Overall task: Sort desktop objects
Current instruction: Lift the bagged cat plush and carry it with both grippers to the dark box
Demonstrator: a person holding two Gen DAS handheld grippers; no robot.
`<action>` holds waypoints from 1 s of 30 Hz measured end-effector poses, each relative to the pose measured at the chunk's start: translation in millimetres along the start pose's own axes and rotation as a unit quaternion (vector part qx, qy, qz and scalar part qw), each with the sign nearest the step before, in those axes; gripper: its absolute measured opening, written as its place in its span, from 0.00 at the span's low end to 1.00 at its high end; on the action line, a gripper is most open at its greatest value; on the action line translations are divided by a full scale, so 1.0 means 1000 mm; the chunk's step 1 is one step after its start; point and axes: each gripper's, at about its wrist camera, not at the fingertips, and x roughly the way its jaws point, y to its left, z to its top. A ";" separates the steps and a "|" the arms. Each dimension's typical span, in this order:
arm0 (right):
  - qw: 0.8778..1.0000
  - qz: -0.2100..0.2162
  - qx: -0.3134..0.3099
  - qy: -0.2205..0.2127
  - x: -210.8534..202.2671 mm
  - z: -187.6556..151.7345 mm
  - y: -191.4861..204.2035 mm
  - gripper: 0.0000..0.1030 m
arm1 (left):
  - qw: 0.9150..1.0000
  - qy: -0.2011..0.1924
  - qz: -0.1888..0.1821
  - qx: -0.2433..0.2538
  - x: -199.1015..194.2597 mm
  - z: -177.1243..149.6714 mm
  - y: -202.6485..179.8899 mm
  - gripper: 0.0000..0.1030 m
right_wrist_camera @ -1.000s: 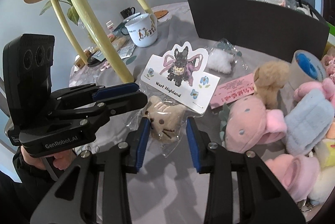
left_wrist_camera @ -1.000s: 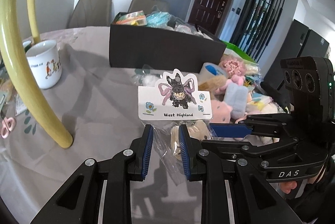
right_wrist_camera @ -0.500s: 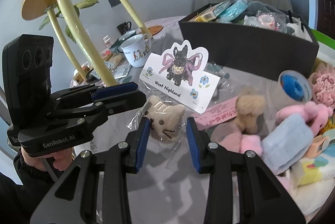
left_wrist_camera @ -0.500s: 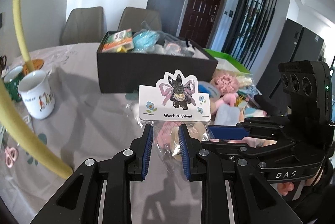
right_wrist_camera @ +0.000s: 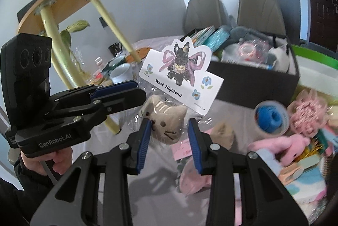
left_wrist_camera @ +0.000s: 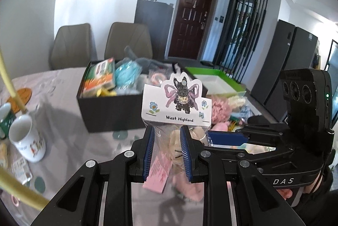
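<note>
A clear packet with a beige cat plush (right_wrist_camera: 166, 120) and a white "West Highland" header card (left_wrist_camera: 176, 104) hangs in the air above the table. My left gripper (left_wrist_camera: 166, 148) is shut on the packet. My right gripper (right_wrist_camera: 170, 141) is shut on the same packet from the other side; its blue pads (right_wrist_camera: 193, 141) press the plastic around the plush. The black storage box (left_wrist_camera: 112, 114), full of items, stands beyond the packet; it also shows in the right wrist view (right_wrist_camera: 253, 82).
A white mug (left_wrist_camera: 27, 141) and yellow stool legs (right_wrist_camera: 55, 44) stand to the left. Pink plush toys (right_wrist_camera: 283, 147), a tape roll (right_wrist_camera: 270, 118) and a pink card (left_wrist_camera: 156, 173) lie on the grey tablecloth. A green tray (left_wrist_camera: 213, 78) sits behind the box.
Both grippers have lifted the packet up off the table and carried it towards the black box. The table objects now sit lower in both views.
</note>
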 end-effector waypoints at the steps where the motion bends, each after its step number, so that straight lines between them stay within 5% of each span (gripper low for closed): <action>1: 1.000 -0.003 0.001 -0.004 -0.002 0.004 -0.002 0.35 | 1.000 -0.003 -0.003 0.002 0.002 0.005 -0.001 0.24; 19: 0.995 -0.049 -0.001 -0.084 -0.046 0.063 -0.032 0.35 | 0.997 -0.062 -0.026 0.047 0.023 0.090 -0.022 0.25; 30: 0.991 -0.069 0.004 -0.117 -0.054 0.091 -0.051 0.35 | 0.995 -0.078 -0.038 0.048 0.048 0.114 -0.017 0.25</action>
